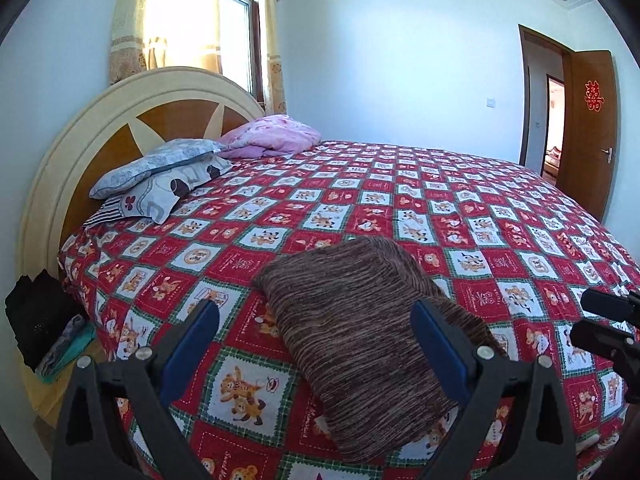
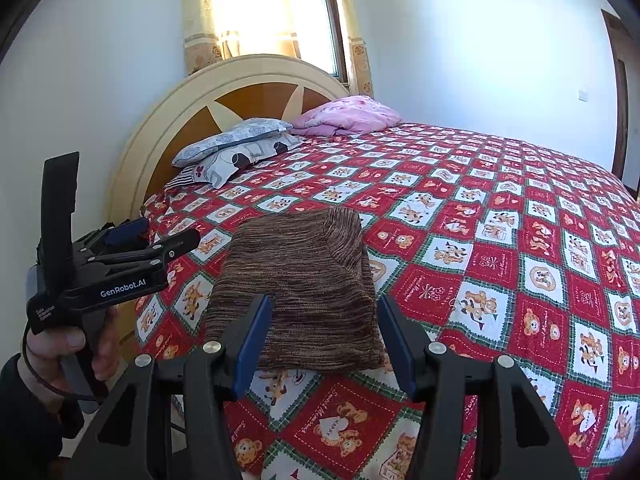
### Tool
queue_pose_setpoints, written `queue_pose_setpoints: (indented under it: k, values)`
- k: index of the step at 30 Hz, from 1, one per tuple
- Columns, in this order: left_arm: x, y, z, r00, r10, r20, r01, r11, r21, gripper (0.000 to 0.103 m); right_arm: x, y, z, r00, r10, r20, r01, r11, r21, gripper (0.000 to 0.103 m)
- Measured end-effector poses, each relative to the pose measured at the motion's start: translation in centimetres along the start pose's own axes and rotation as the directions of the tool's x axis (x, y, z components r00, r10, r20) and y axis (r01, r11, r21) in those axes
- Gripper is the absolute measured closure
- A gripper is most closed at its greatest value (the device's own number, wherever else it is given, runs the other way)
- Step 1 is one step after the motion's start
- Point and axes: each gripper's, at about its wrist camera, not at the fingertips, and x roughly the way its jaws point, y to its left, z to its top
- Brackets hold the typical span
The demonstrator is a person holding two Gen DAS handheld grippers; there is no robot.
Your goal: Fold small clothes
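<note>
A brown striped knit garment lies folded into a compact rectangle on the red patchwork bedspread, close to the bed's near edge. My left gripper hovers over it, open, its blue pads wide apart and pressing on nothing. In the right wrist view the same garment lies just beyond my right gripper, which is also open and empty above the bedspread. A hand holds the left gripper to the left of the garment. The right gripper shows at the left wrist view's right edge.
Two grey patterned pillows and a pink quilt lie by the round headboard. A curtained window is behind it. A low stand with dark items is left of the bed. A brown door stands open at right.
</note>
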Motion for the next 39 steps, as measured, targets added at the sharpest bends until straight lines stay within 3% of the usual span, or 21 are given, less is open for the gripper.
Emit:
queue_pose_setpoints:
  k: [28, 39]
  values:
    - [-0.2, 0.0, 0.1, 1.0, 0.005, 0.004, -0.005, 1.0, -0.001, 0.004, -0.6, 0.8, -0.3, 1.0, -0.008, 0.019, 0.008, 1.0, -0.021, 0.043]
    - [-0.2, -0.2, 0.1, 1.0, 0.001, 0.002, -0.001, 1.0, 0.002, 0.004, -1.4, 1.0, -0.2, 0.998, -0.02, 0.063, 0.023, 0.999, -0.033, 0.043]
